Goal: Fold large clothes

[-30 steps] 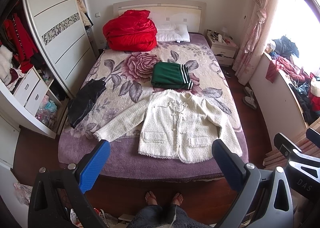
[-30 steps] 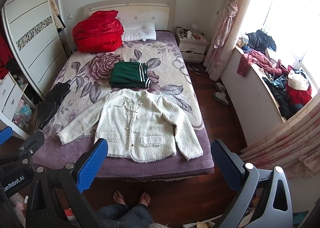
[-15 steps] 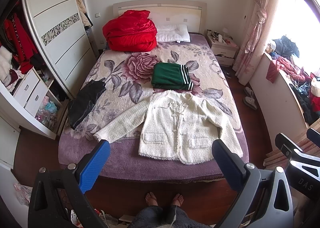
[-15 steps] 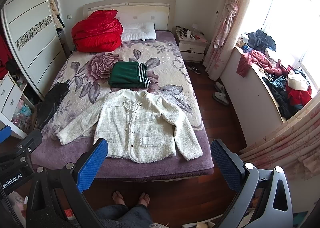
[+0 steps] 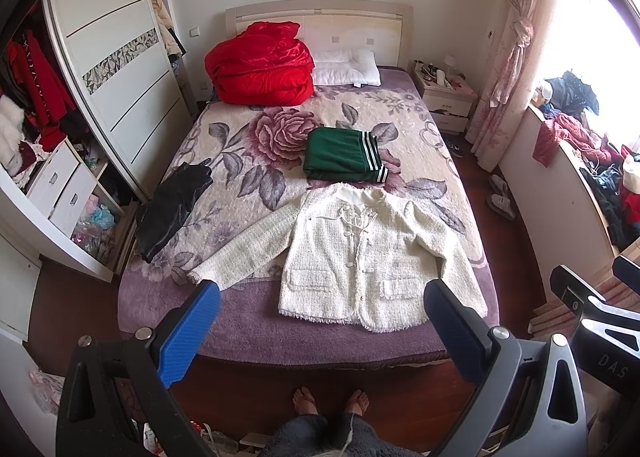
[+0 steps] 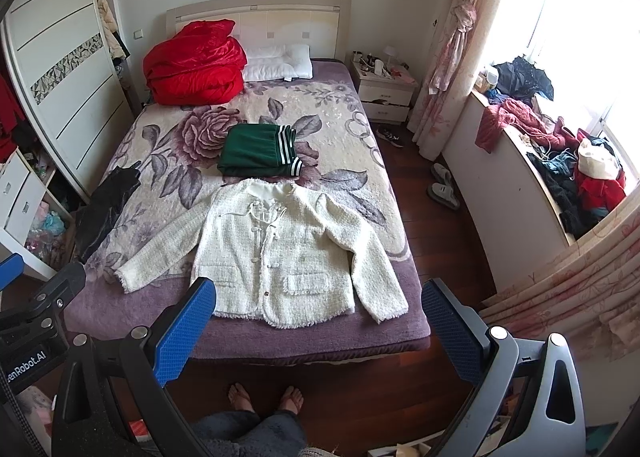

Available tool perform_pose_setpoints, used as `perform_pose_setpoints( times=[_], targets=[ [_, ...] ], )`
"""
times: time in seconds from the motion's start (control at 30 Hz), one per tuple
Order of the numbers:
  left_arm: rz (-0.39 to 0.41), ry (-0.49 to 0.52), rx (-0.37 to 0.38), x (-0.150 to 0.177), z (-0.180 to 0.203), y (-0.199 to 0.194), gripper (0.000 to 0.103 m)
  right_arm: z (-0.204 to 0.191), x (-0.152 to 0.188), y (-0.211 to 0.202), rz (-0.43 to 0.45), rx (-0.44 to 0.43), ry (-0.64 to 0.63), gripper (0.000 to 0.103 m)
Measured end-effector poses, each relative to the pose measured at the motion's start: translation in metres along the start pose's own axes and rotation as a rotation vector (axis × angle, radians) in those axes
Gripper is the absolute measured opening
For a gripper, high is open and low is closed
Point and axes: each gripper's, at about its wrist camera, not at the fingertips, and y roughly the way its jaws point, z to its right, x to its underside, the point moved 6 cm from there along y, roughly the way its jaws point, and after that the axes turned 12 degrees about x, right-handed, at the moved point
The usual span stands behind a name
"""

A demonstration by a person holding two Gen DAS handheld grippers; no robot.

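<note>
A white tweed jacket (image 5: 360,253) lies flat and face up at the foot of the bed, sleeves spread; it also shows in the right wrist view (image 6: 276,253). A folded green garment with striped cuffs (image 5: 344,155) lies just beyond its collar, also seen in the right wrist view (image 6: 258,151). A black garment (image 5: 172,205) lies at the bed's left edge. My left gripper (image 5: 320,321) is open and empty, held above the floor short of the bed's foot. My right gripper (image 6: 318,317) is open and empty at the same distance.
A red quilt (image 5: 260,65) and a white pillow (image 5: 346,67) lie at the headboard. A wardrobe with drawers (image 5: 60,185) stands left. A nightstand (image 5: 446,101), slippers (image 6: 442,189) and a clothes-piled window ledge (image 6: 560,169) are right. My bare feet (image 5: 330,403) stand on wood floor.
Both views have shifted only slightly; the jacket and other clothes have not moved, and both grippers stay open.
</note>
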Motion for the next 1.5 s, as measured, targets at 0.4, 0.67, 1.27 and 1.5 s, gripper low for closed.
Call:
perform_pose_setpoints(
  times=[0.4,0.67,1.27,1.5],
  targets=[
    [0.002,0.002,0.001,-0.017,-0.006,0.006,0.103,-0.001,-0.005,0.005,-0.003,-0.005,0.002,0.103],
    [0.003,0.005,0.002,-0.019,-0.007,0.010,0.103,-0.001,-0.006,0.005,-0.004,-0.007,0.006,0.103],
    [-0.039,0.130,-0.166,-0.022,-0.063,0.187,0.103,0.034,0.028,0.207,-0.254,0.024,0.308,0.073],
    [-0.179,0.136,-0.270,-0.008,-0.061,0.289,0.103,0.122,0.091,0.380,-0.480,0.073,0.527,0.076]
  ],
)
